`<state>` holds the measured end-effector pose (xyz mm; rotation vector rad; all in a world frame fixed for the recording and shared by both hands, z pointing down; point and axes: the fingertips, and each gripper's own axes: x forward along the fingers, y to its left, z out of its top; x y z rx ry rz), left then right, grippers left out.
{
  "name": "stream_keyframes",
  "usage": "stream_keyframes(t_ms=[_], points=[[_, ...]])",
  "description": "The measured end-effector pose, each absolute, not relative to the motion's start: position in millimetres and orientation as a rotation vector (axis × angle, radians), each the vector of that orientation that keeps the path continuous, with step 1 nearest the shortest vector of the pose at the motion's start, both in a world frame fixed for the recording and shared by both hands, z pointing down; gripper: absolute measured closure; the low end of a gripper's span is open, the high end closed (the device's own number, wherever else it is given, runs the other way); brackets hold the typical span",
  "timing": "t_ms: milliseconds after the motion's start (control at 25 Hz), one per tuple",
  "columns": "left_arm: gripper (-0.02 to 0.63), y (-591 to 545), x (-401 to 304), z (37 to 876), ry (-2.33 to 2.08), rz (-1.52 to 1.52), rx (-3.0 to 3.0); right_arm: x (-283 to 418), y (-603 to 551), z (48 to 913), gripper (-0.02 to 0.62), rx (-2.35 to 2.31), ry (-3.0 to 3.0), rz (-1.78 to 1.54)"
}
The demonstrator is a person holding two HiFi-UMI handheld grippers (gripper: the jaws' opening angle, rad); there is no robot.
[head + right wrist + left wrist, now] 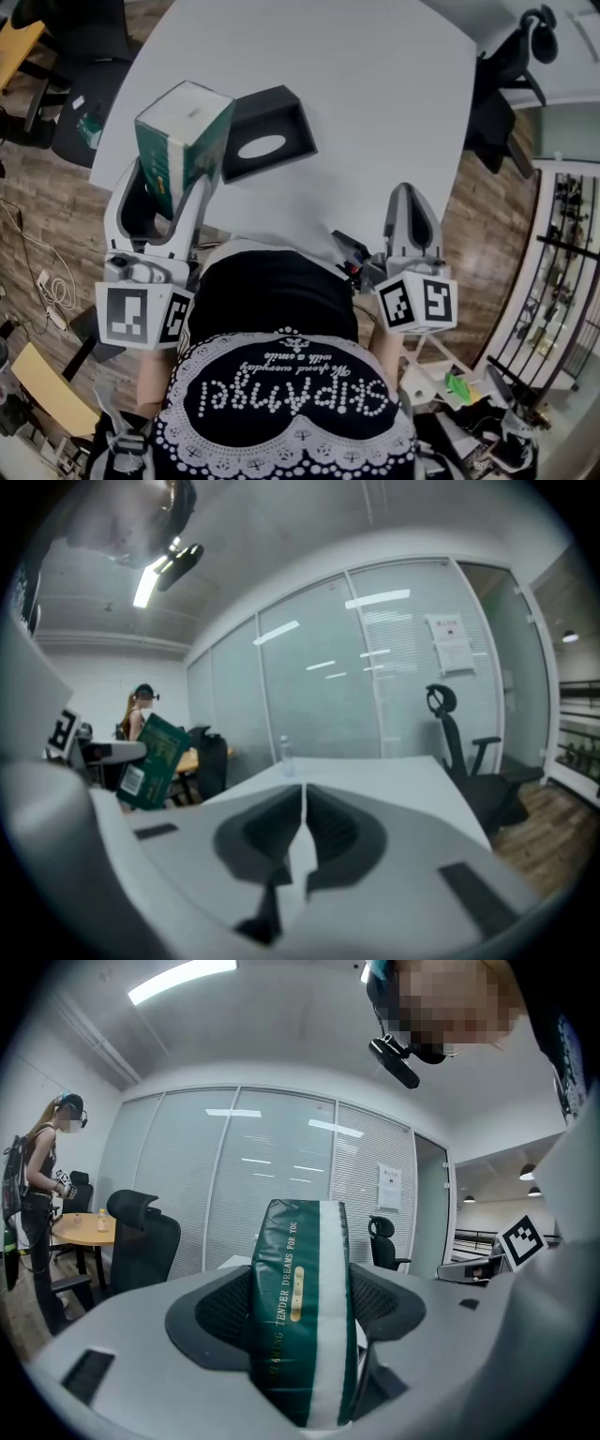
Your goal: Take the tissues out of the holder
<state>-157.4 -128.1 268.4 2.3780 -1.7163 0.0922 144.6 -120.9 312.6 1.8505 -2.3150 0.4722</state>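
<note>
Head view: the left gripper point(172, 192) holds the green tissue pack point(183, 131) raised beside the black holder point(272, 131) on the white surface point(375, 112). Left gripper view: the jaws clamp the pack's sides. Right gripper view: the right gripper point(302, 841) has its jaws together, empty. Advisable: set the pack down level, apart from the holder.

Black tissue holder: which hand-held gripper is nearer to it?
Left. The left hand-held gripper, clamping the tissue pack, is beside the black holder; the right hand-held gripper is farther to its right.
</note>
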Motion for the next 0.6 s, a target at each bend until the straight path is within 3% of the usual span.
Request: stream_keyframes(t_ms=[600], points=[[0.262, -124.9, -143.8, 278.0, -1.637, 0.113, 2.393, 152.9, -107.5, 317.1, 0.561, 1.866, -2.270, 0.485]])
